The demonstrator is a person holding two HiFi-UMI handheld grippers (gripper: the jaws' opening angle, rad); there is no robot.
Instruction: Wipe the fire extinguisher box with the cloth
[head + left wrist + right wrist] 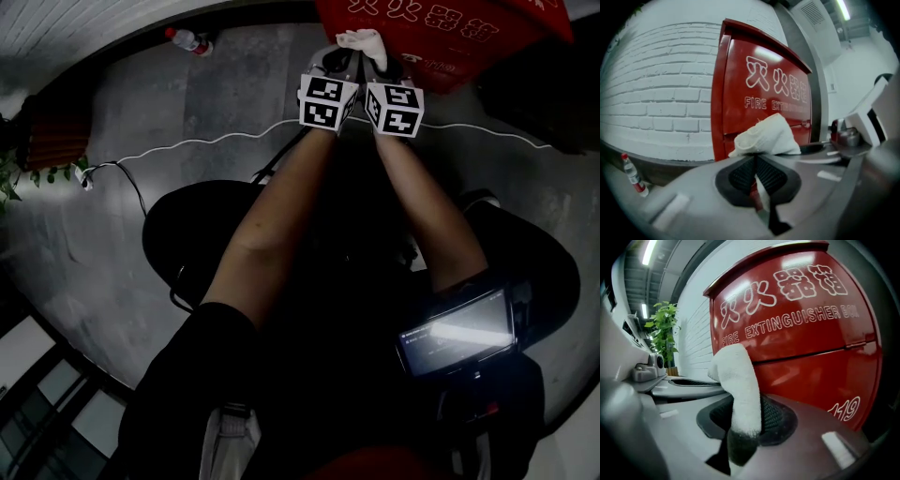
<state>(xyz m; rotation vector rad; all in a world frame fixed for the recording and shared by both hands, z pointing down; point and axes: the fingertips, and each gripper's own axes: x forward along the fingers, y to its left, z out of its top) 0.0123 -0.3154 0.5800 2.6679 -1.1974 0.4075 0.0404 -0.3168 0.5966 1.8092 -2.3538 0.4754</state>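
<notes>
Head view: left gripper [336, 60] and right gripper [382, 64] both pinch the white cloth [364, 39] by the red fire extinguisher box [441, 42]; uneven pulling might tug it loose.

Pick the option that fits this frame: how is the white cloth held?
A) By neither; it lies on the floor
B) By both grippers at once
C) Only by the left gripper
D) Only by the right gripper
B: the white cloth is pinched in the left gripper in its own view, and also in the right gripper, in front of the red fire extinguisher box.
</notes>
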